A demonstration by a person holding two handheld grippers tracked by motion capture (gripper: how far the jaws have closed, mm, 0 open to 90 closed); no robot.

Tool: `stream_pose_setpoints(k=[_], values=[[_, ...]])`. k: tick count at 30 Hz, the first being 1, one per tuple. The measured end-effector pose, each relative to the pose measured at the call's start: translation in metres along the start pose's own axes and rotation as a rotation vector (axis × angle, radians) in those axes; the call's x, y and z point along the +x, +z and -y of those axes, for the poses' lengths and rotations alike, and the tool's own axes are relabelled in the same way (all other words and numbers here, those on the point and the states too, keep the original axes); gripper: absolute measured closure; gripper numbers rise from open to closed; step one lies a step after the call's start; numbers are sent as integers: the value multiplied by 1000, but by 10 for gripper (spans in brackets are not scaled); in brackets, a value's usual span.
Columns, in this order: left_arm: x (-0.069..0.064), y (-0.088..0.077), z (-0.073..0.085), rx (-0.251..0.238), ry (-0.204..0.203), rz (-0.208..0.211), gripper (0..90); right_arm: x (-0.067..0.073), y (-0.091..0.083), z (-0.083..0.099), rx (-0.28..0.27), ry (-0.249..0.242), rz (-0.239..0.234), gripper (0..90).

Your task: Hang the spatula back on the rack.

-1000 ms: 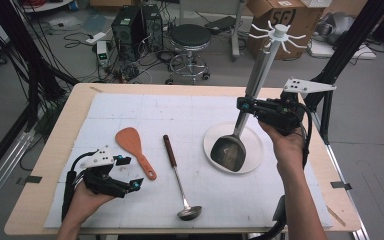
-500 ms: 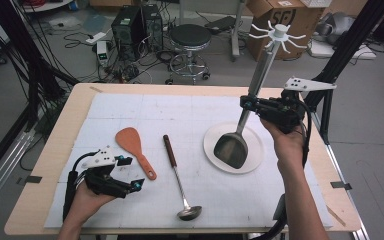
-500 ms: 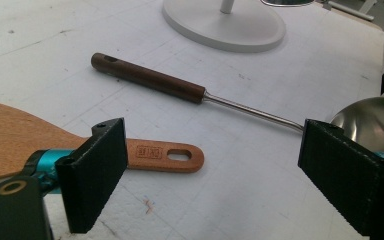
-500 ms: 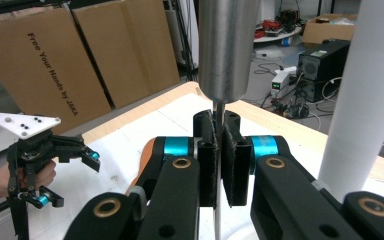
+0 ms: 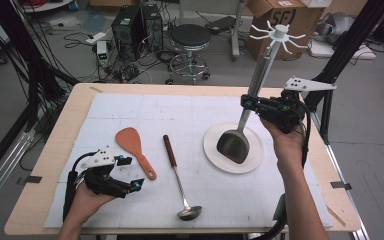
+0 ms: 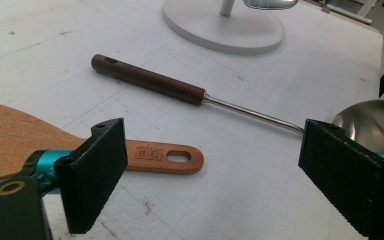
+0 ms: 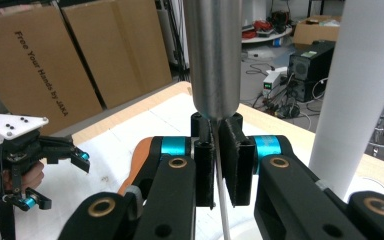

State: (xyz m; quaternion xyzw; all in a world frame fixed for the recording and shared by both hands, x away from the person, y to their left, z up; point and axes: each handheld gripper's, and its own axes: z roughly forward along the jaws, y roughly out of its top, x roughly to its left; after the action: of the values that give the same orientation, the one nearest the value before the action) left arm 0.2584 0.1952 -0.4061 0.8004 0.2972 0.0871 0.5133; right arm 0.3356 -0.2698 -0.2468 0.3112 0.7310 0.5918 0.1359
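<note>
A steel spatula [image 5: 232, 145] stands nearly upright along the white hook rack [image 5: 278, 32], its blade over the rack's round base [image 5: 215, 150]. My right gripper [image 5: 245, 102] is shut on the thin shaft just below the thick steel handle [image 7: 212, 50]. Its jaws have just eased slightly, and the shaft is still between the pads [image 7: 217, 160]. My left gripper [image 5: 131, 172] rests open on the mat with nothing between its jaws [image 6: 220, 170]. Ahead of it lie a wooden rice paddle [image 6: 10, 135] and a ladle [image 6: 150, 80].
The paddle [image 5: 130, 142] and the ladle [image 5: 177, 172] lie side by side on the white mat [image 5: 130, 107], left of the rack base [image 6: 220, 25]. The rack's white pole [image 7: 360, 75] stands close beside the spatula. A stool [image 5: 191, 37] and boxes stand beyond the table.
The spatula's blade has swung a little toward the pole over the base. Both hands have stayed where they were.
</note>
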Motion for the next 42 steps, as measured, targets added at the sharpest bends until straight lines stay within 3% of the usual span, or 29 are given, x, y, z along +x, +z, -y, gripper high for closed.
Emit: stream_pose_setpoints(k=[12, 21, 30, 37, 42], values=[[1, 0, 2, 0, -8, -2, 120, -1, -12, -1, -42, -4, -10, 691], [2, 0, 2, 2, -8, -8, 118, -5, -27, -5, -49, -4, -11, 655], [2, 1, 3, 5, -10, -5, 118, -8, -41, -11, -53, -14, 2, 706], [4, 0, 5, 5, -11, -10, 118, -8, -50, -19, -48, -41, -3, 862], [6, -1, 7, 9, -16, -12, 118, -10, -58, -24, -57, -50, -12, 895]])
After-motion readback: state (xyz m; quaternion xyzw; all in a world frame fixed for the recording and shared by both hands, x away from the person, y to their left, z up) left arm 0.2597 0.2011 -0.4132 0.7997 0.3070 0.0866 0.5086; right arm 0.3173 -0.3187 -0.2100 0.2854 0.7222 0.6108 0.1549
